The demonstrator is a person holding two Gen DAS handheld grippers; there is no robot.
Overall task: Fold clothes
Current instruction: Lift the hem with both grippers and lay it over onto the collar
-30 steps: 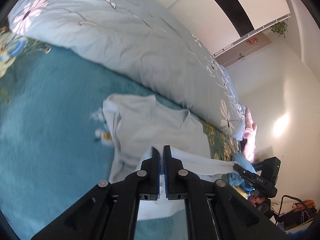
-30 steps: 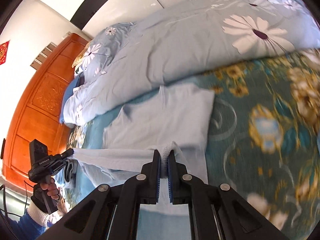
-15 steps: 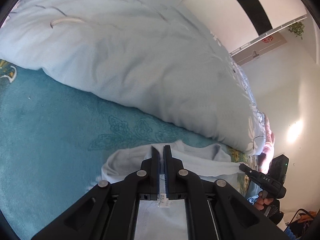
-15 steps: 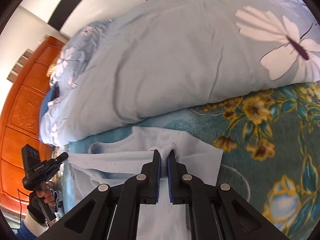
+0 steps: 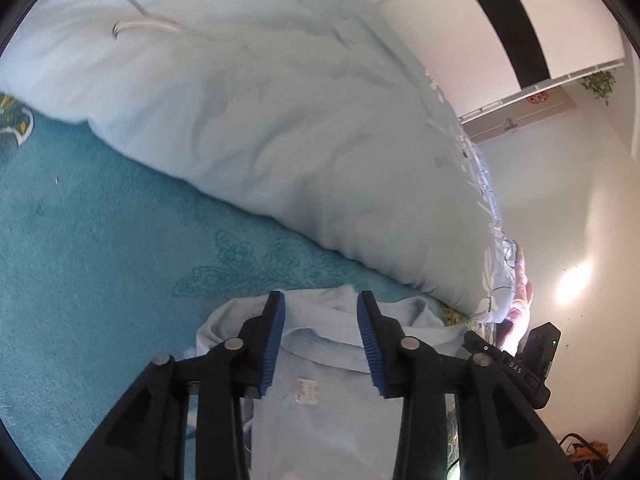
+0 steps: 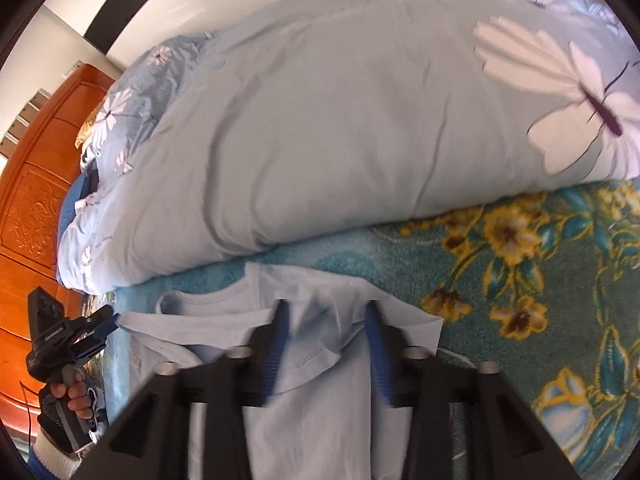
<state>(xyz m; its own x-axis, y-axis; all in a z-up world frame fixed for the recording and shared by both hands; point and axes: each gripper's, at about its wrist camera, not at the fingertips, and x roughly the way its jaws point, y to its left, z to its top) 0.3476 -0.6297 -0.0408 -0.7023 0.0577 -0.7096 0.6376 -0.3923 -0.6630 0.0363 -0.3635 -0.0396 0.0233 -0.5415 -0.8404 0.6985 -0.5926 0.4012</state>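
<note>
A pale blue shirt (image 5: 320, 396) lies folded over on the teal bed blanket (image 5: 100, 264), its collar and a small white label showing in the left wrist view. My left gripper (image 5: 321, 304) hovers over the collar with its jaws opening; the cloth lies loose between the blue pads (image 5: 276, 340) and nothing is gripped. In the right wrist view the same shirt (image 6: 320, 408) lies under my right gripper (image 6: 325, 312), whose jaws are opening too, a hem corner slack between them. Each view shows the other gripper at its edge, the right gripper (image 5: 516, 360) and the left gripper (image 6: 76, 336), the latter held by a hand.
A bulky light blue duvet (image 6: 360, 132) with white flowers lies right behind the shirt. An orange wooden headboard (image 6: 28, 208) stands at the left of the right wrist view. The flowered blanket (image 6: 540, 300) spreads to the right. White walls and a wardrobe lie beyond.
Both grippers carried the shirt's lower edge forward and down onto its collar end, then stopped. Both went from shut on the cloth to open, and the fabric dropped loose.
</note>
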